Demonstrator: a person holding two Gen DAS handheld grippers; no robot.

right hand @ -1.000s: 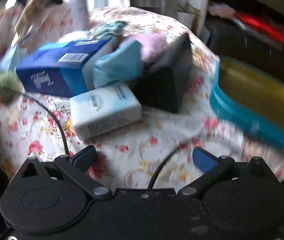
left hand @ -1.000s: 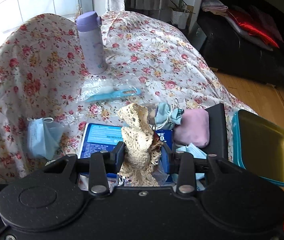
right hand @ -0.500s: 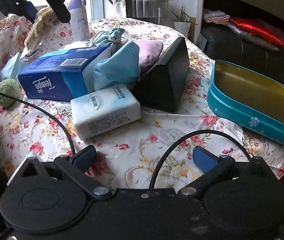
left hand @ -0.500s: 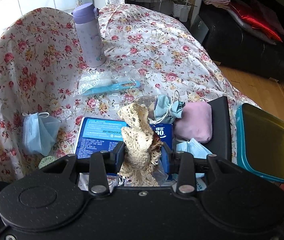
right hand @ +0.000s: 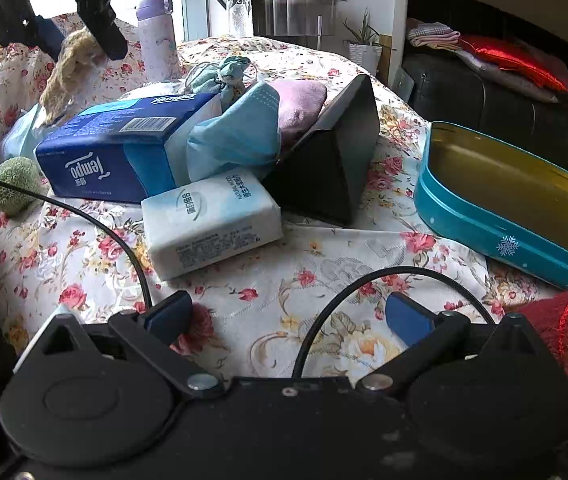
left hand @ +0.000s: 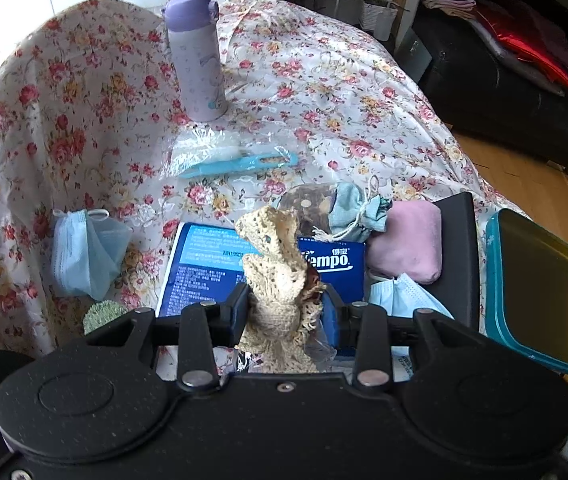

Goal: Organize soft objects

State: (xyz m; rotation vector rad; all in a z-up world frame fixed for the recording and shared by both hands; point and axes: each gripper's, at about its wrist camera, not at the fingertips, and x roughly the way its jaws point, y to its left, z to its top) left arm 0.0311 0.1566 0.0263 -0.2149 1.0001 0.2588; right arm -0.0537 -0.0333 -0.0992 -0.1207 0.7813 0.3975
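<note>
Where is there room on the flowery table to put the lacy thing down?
Bare cloth lies between the purple bottle, the plastic bag and the lone blue mask, and beside the white tissue pack towards the teal tin. Around the blue tissue box it is crowded.

left gripper (left hand: 284,312): raised, jaws clamped on something | right gripper (right hand: 288,318): low, jaws apart

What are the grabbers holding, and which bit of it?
The left gripper pinches the cream crochet cloth around its bunched middle, one end sticking up, the other hanging. The right gripper is open, holding nothing.
</note>
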